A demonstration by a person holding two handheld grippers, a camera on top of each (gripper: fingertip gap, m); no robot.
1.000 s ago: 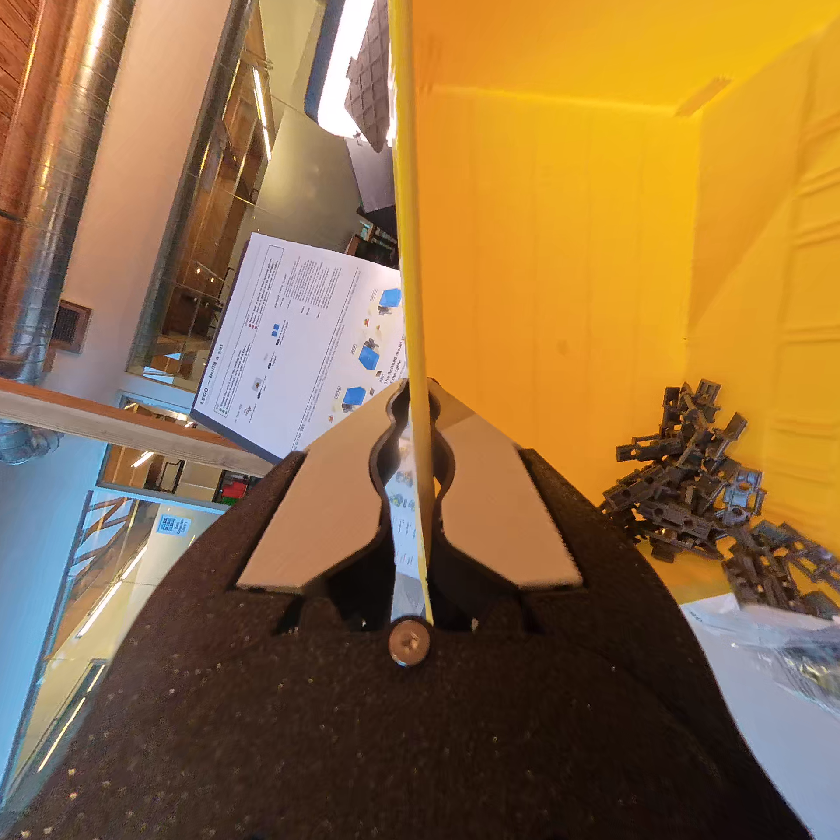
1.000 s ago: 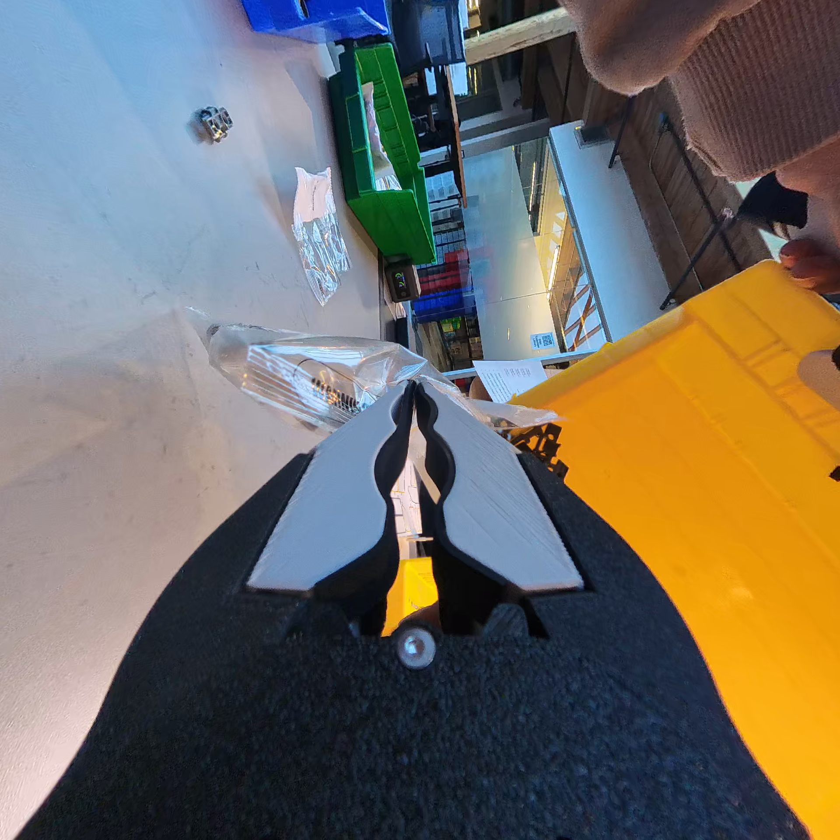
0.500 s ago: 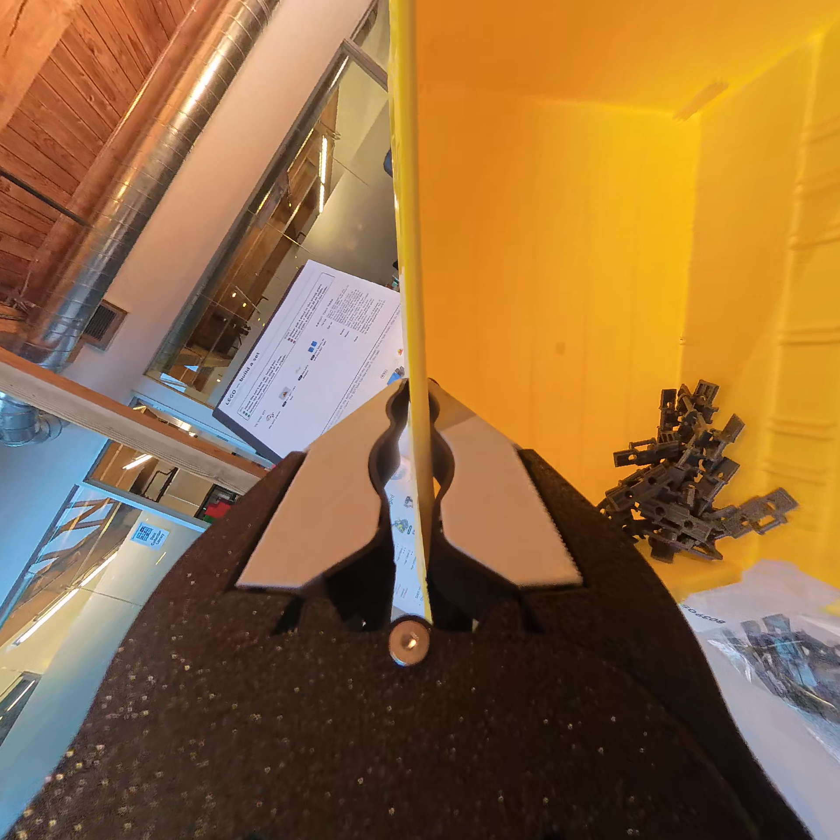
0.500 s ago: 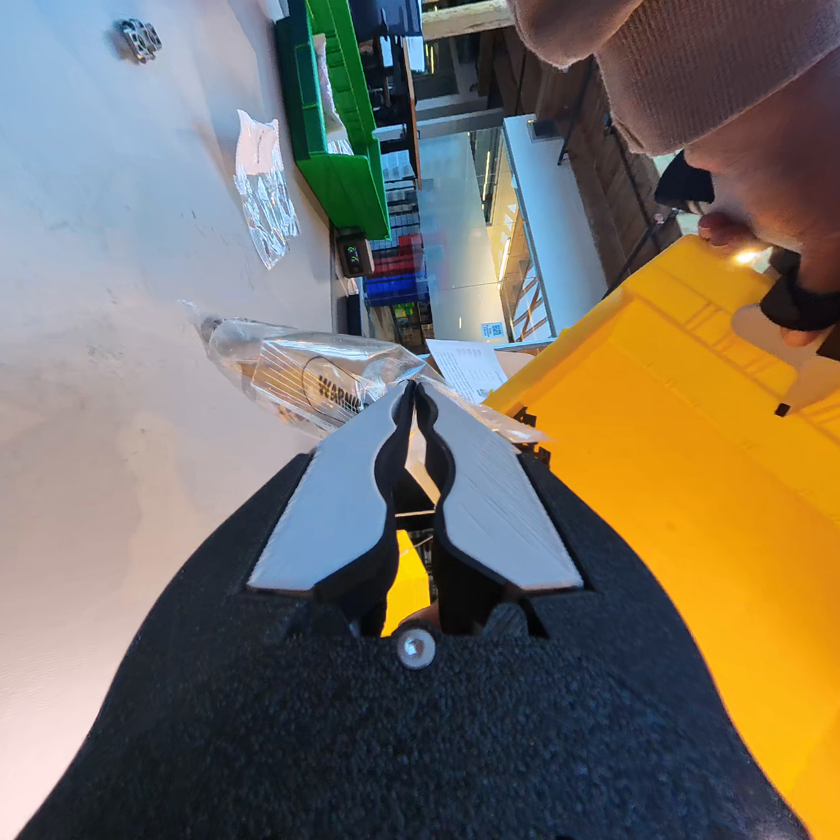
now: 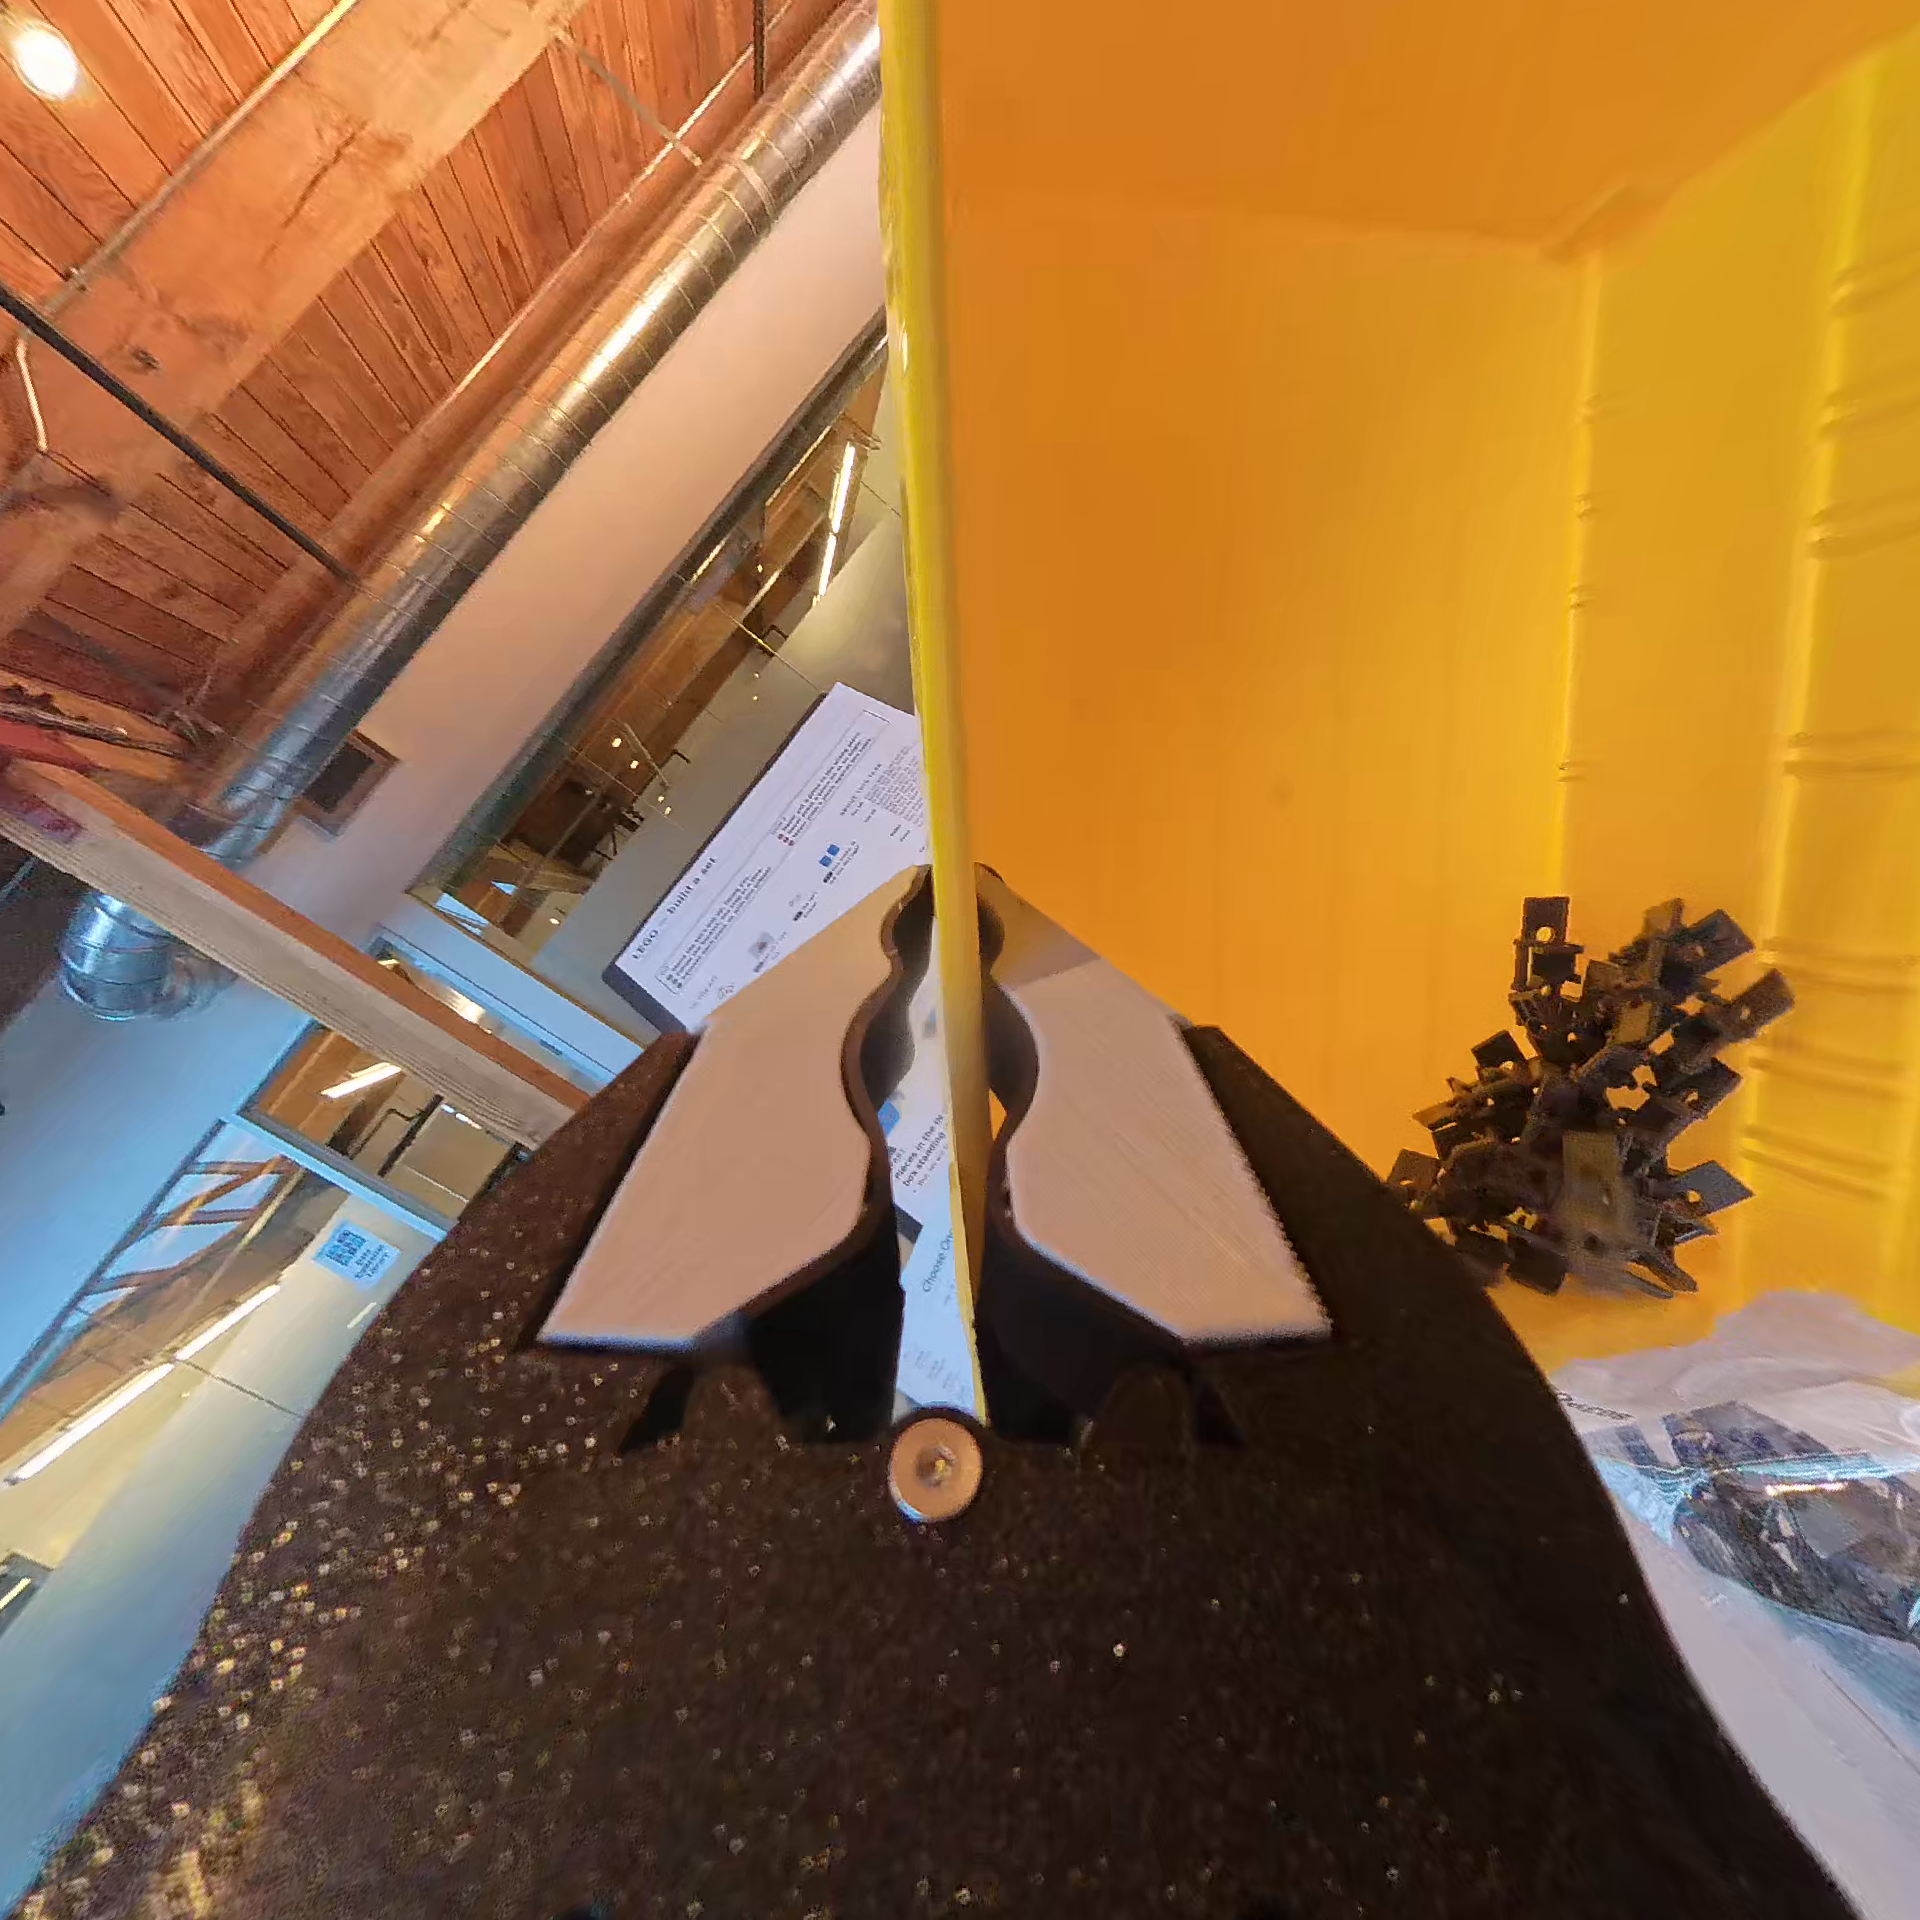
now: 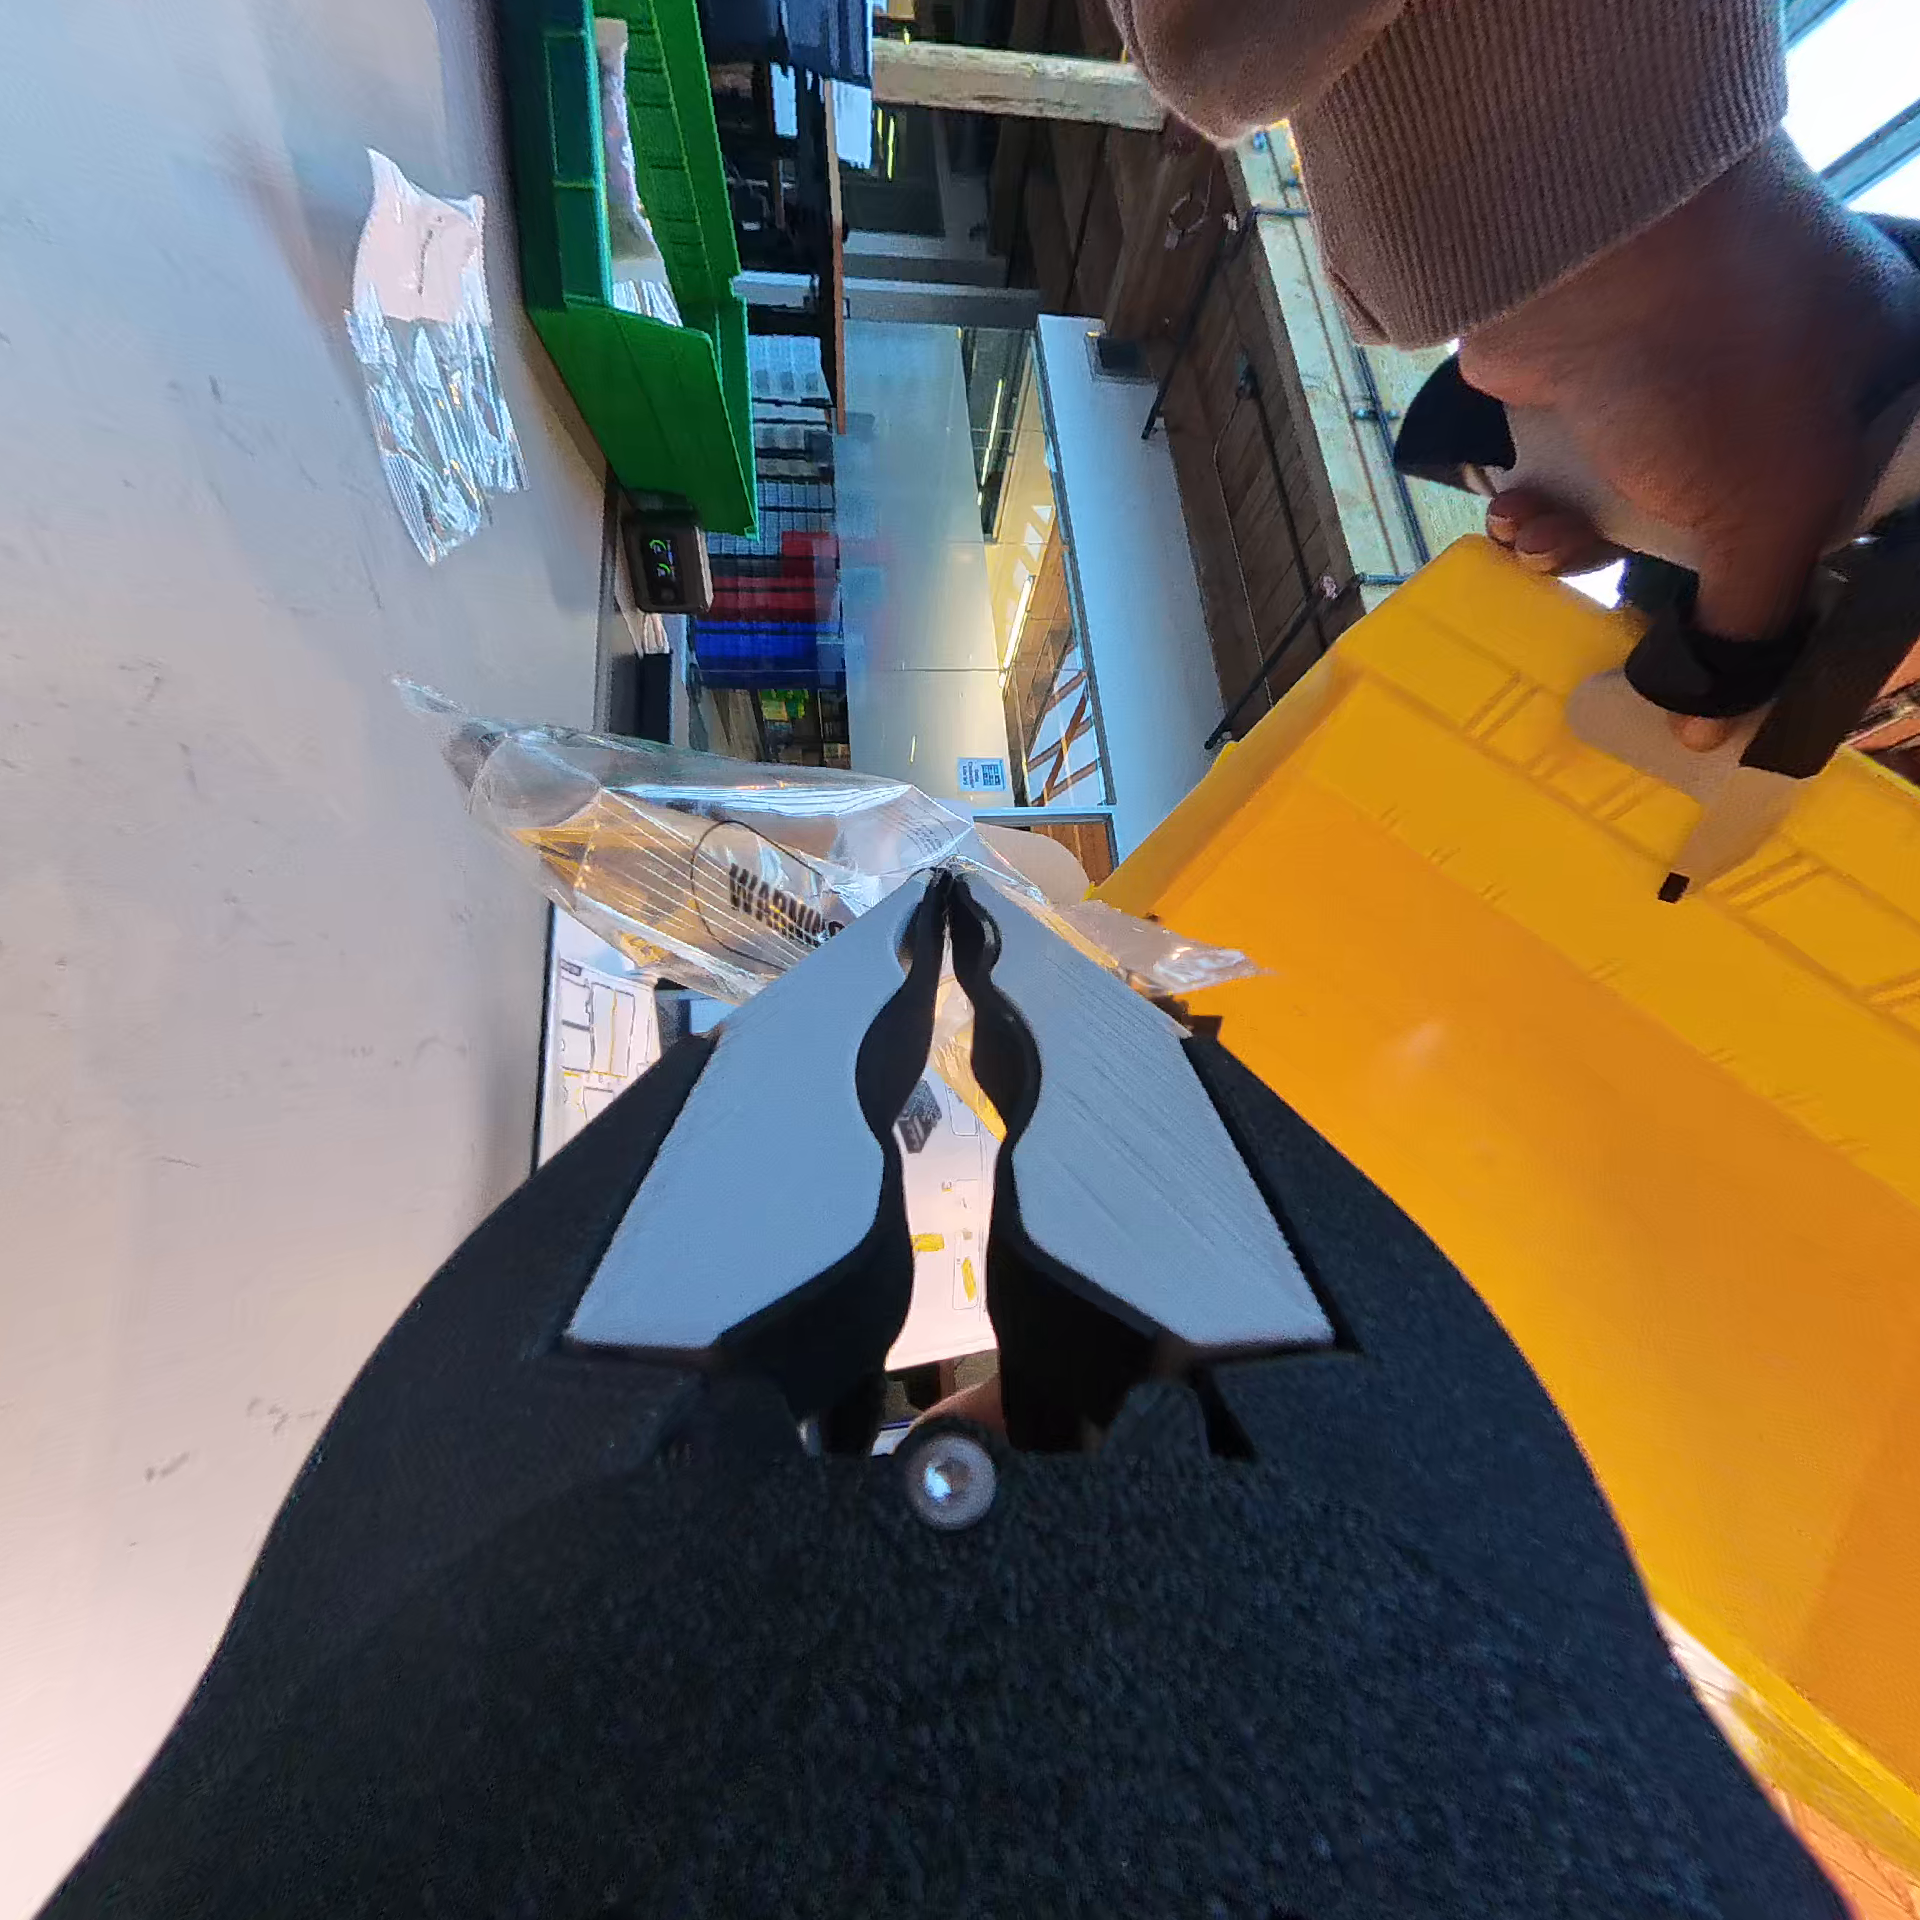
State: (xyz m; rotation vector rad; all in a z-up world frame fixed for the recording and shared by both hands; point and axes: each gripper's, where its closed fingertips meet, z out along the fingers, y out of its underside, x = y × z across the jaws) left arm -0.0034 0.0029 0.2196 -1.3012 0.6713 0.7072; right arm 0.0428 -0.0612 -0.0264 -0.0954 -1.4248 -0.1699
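1. Left gripper [image 5: 954,904]: fingers clenched on the thin side wall of the yellow plastic bin [image 5: 1247,623]; the wall edge runs straight between the two fingers, one inside the bin, one outside.
2. Inside the bin, a pile of small dark grey plastic parts [image 5: 1590,1112] lies heaped in the corner where the ribbed wall meets the flat one.
3. Near that pile, at the lower right of the left wrist view, the end of a clear plastic bag [image 5: 1756,1455] with dark parts in it reaches into the bin.
4. Right gripper [image 6: 943,883]: fingers pinched together on the clear plastic bag [image 6: 707,852]; the bag juts out from the fingertips, crumpled, with one end toward the yellow bin [image 6: 1507,1143].
5. Under the bag a white printed sheet [image 6: 597,1023] lies on the pale bench [image 6: 208,831].
6. A hand [image 6: 1704,457] in a ribbed pinkish sleeve holds the other gripper at the bin's ribbed rim.
7. Farther along the bench: a second, flat clear bag [image 6: 431,353], a small black device with a lit display [image 6: 665,561], and a green plastic bin [image 6: 634,260] at the far edge.
8. Beyond the bin wall in the left wrist view, a white printed instruction sheet [image 5: 790,883] stands propped.
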